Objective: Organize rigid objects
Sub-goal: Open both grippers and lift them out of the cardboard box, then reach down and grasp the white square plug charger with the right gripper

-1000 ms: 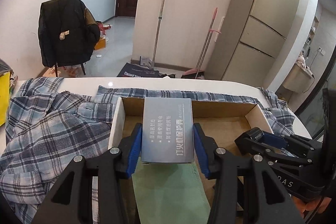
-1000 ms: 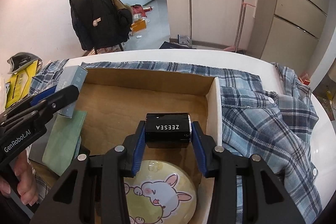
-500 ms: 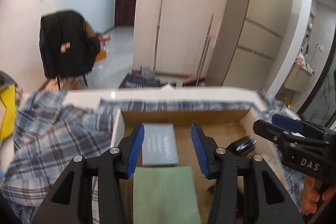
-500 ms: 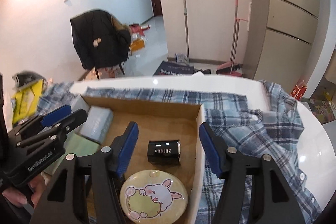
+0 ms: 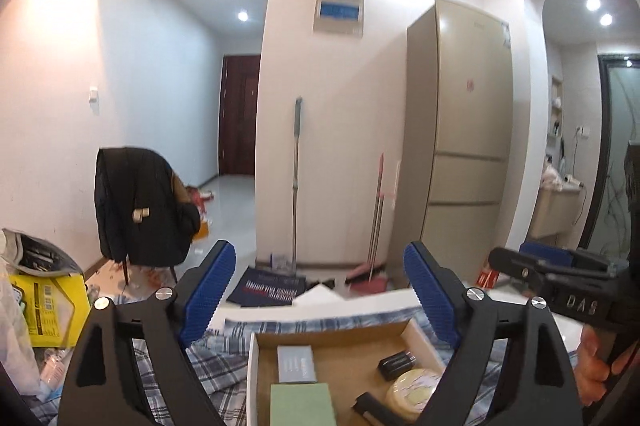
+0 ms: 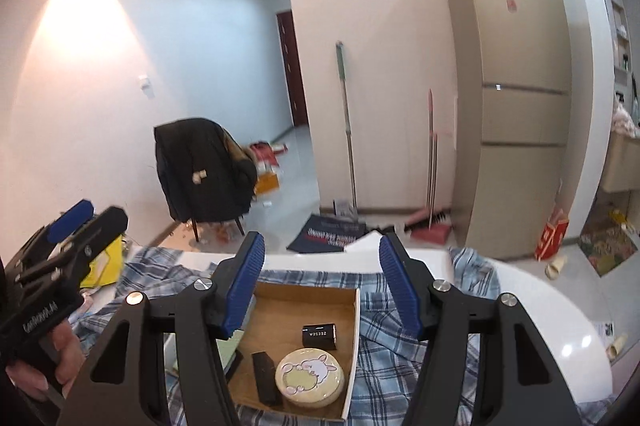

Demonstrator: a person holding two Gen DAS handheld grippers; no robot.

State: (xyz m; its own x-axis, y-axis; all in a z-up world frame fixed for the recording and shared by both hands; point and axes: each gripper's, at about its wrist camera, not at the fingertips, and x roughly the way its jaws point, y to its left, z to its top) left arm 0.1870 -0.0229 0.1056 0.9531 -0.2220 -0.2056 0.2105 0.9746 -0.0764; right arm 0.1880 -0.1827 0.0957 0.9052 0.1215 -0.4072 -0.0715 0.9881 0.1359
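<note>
Cardboard box [image 6: 354,322] sits clear below my empty left gripper [image 5: 316,290], jaws opening, and my spread, empty right gripper [image 6: 322,284].

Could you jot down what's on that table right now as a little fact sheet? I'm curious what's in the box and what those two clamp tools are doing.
container: open cardboard box on a plaid shirt
inside, right side: black box, round tin, dark bar
inside, left side: grey box, green box
left gripper: jaws opening, nothing between them
right gripper: open, holding nothing
table: white, rounded edge
</note>
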